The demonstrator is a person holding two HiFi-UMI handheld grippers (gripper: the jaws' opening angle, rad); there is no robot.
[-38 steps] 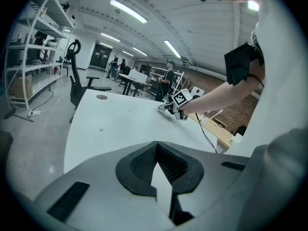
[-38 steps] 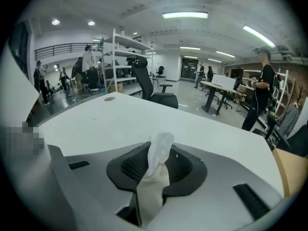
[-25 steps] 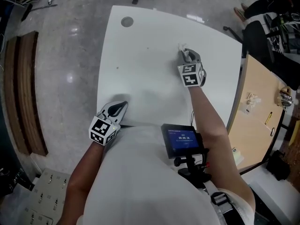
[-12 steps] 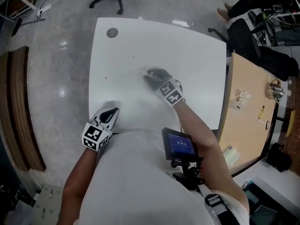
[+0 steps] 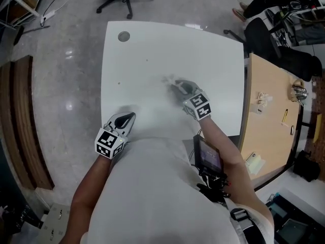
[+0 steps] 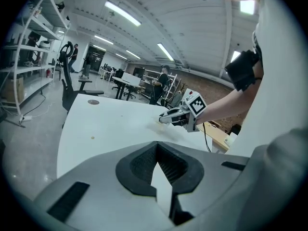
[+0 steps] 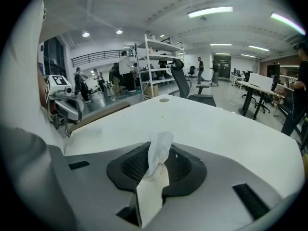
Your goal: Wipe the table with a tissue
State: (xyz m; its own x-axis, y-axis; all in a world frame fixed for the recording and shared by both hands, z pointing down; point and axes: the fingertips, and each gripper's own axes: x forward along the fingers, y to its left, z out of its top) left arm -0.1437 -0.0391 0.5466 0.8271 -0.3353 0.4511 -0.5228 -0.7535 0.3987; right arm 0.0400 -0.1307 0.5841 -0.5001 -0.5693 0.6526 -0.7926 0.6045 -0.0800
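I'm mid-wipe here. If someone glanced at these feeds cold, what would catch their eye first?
First, the white tissue pinched in the right gripper, low over the middle of the big white table. Next, the left gripper, holding nothing, at the table's near edge. The only other mark on the table is a dark round cap at its far left corner.

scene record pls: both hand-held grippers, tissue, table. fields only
surface: white table, round grommet near its far-left corner
item: tissue, white, bunched
right: right hand-held gripper shut on the tissue, tip at mid-table
left: left hand-held gripper jaws together, nothing between them, at the table's near edge
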